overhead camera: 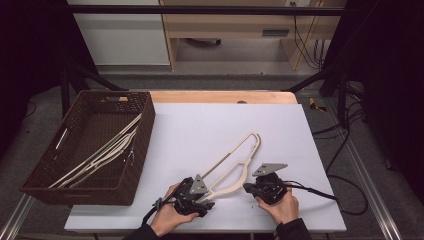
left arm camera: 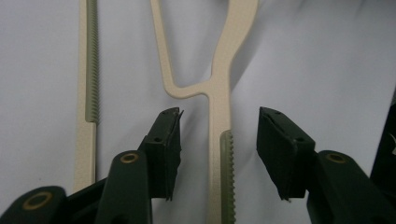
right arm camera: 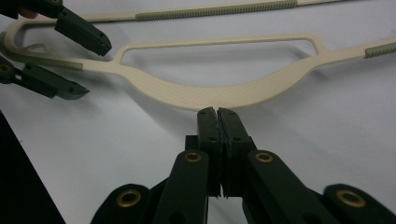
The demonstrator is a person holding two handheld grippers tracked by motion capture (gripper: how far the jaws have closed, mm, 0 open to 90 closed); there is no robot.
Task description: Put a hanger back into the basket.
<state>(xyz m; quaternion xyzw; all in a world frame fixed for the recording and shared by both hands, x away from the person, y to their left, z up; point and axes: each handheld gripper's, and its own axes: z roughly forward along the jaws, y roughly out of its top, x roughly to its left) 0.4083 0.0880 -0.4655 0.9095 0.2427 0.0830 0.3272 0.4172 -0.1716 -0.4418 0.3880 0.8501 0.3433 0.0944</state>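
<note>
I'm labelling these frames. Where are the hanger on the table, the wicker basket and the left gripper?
hanger [overhead camera: 248,141], high view, on its upper loop.
wicker basket [overhead camera: 146,131], high view, on its right wall.
left gripper [left arm camera: 219,122], left gripper view, midway between its fingers.

Brown wicker basket [overhead camera: 145,135]; hangers [overhead camera: 100,152] inside

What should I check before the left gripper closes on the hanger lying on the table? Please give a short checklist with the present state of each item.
1. The hanger arm lies between the left gripper jaws: ok.
2. The left pads already touch the hanger: not ok, gaps show on both sides.
3. The hanger arm is centred in the gap: ok, roughly.
4. The right gripper is shut, its tips against the curved edge of the hanger: ok for shut; real contact cannot tell.
5. The basket has room beside the hangers inside: ok.
6. The white table between hanger and basket is free: ok.
</note>
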